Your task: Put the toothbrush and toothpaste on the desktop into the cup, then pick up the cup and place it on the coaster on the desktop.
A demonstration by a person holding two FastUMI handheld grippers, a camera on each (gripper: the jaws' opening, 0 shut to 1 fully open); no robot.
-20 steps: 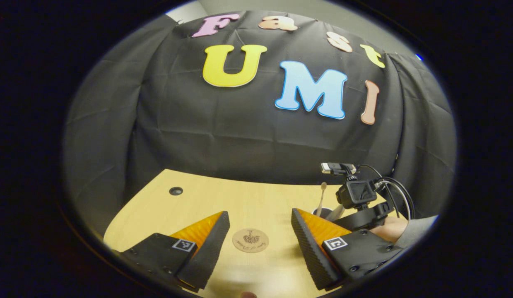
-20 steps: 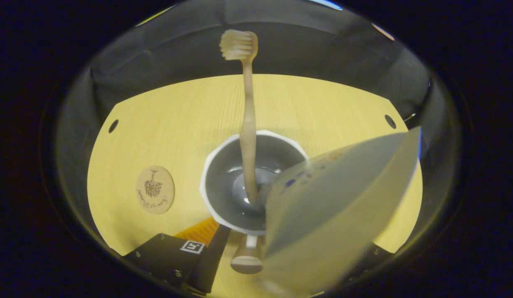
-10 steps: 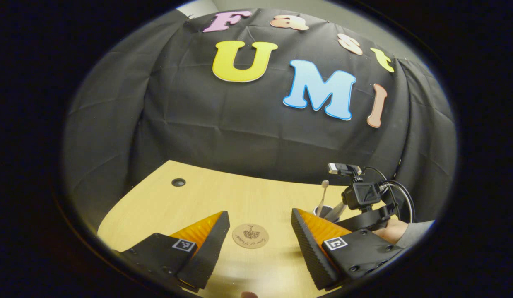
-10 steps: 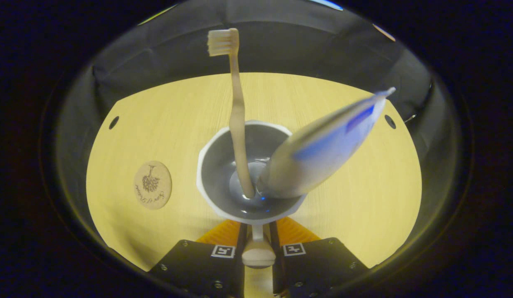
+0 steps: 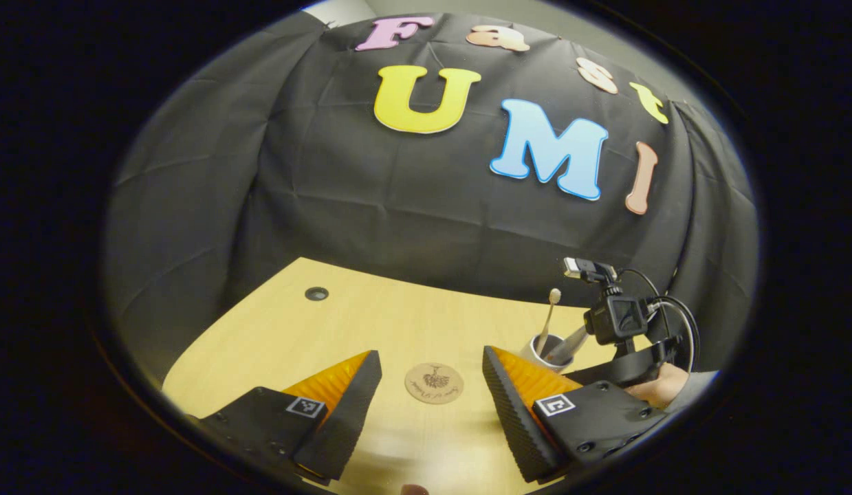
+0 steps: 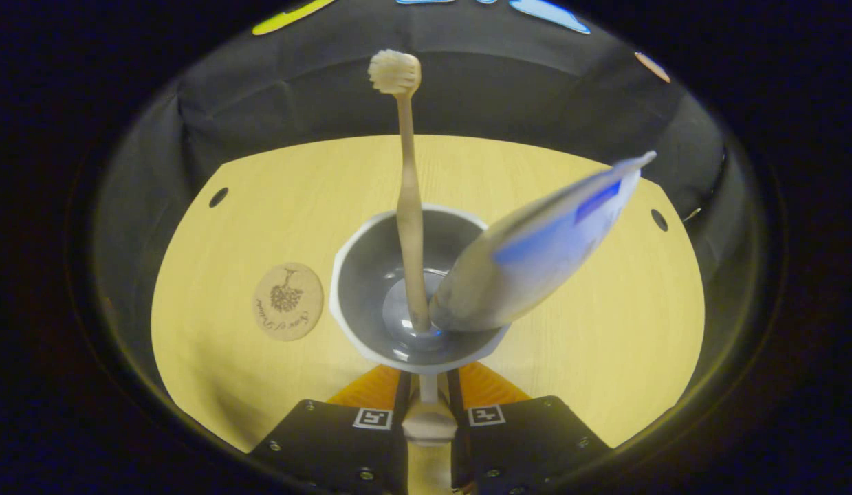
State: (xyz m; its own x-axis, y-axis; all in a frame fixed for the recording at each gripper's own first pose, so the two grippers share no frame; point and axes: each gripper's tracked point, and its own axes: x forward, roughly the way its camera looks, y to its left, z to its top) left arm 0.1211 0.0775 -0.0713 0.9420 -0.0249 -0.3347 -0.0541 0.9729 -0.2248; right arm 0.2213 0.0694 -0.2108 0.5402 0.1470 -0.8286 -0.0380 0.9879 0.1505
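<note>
The right gripper [image 6: 426, 412] pinches the handle of the white, grey-lined cup [image 6: 370, 289], which holds the beige toothbrush [image 6: 408, 206] and white-and-blue toothpaste tube [image 6: 536, 247] (both leaning). The round wooden coaster [image 5: 434, 383] lies beyond the left gripper [image 5: 429, 405], whose fingers are spread.

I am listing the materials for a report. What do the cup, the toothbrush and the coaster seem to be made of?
Cup: likely glazed ceramic; its grey inside shines. Toothbrush: matte beige, perhaps bamboo or plastic. Coaster: probably wood; flat tan disc with a dark printed design.
</note>
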